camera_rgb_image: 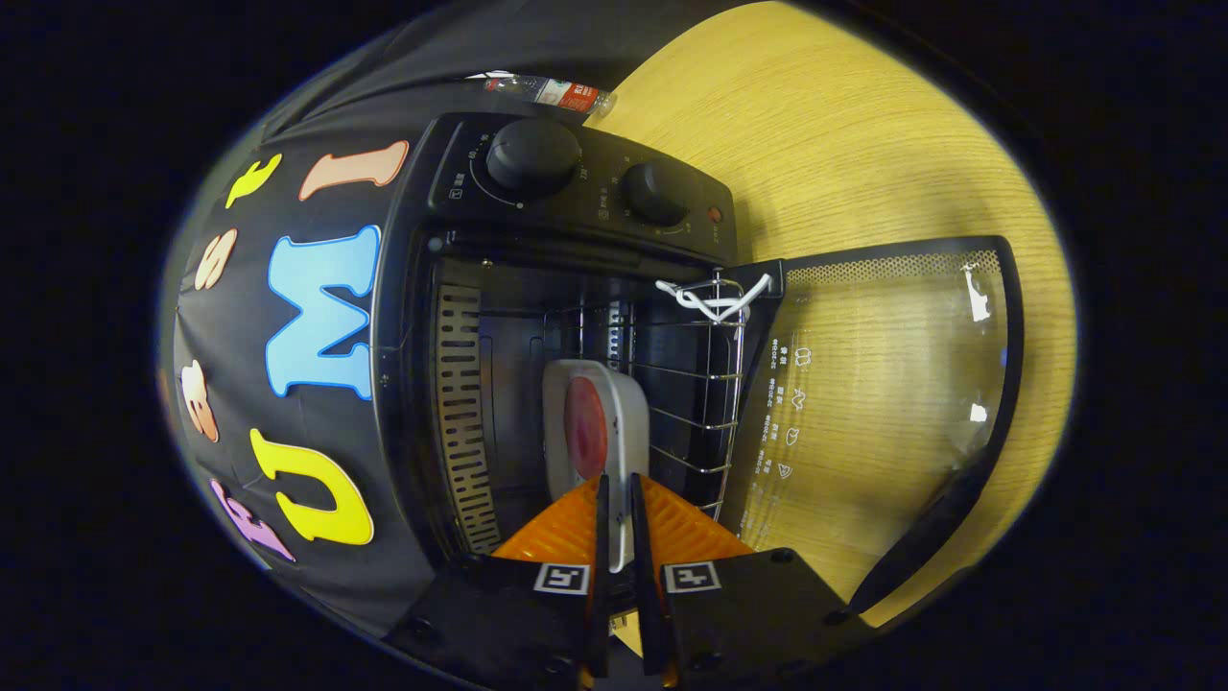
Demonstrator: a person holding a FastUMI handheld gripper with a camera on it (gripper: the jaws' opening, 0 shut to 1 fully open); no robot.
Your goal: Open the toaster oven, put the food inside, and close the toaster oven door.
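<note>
A: Camera rolled on its side. Toaster oven (537,317) open, glass door (883,384) swung fully out and lying over the tabletop (844,144). Wire rack (691,384) visible inside the cavity.

B: And the food?

A: A pale tray with a red item in it, the food tray (590,422). It sits edge-on between the jaws of the gripper (619,499), which are drawn together and clamped on its near rim. Both fingers look to press on it.

B: Which way does it lie from the jaws?

A: Straight ahead. Its long axis runs along the fingers, pointing into the cavity. Far end is already past the oven's front frame; near end is at the fingertips.

B: Relation to the rack?

A: Tray's flat side faces the rack wires and sits close beside them. Cannot tell whether it touches.

B: So the coming move?

A: My judgement: ease it onto the rack, then let go. Door closing is not yet done. Risk is the tray edge catching a wire.
</note>
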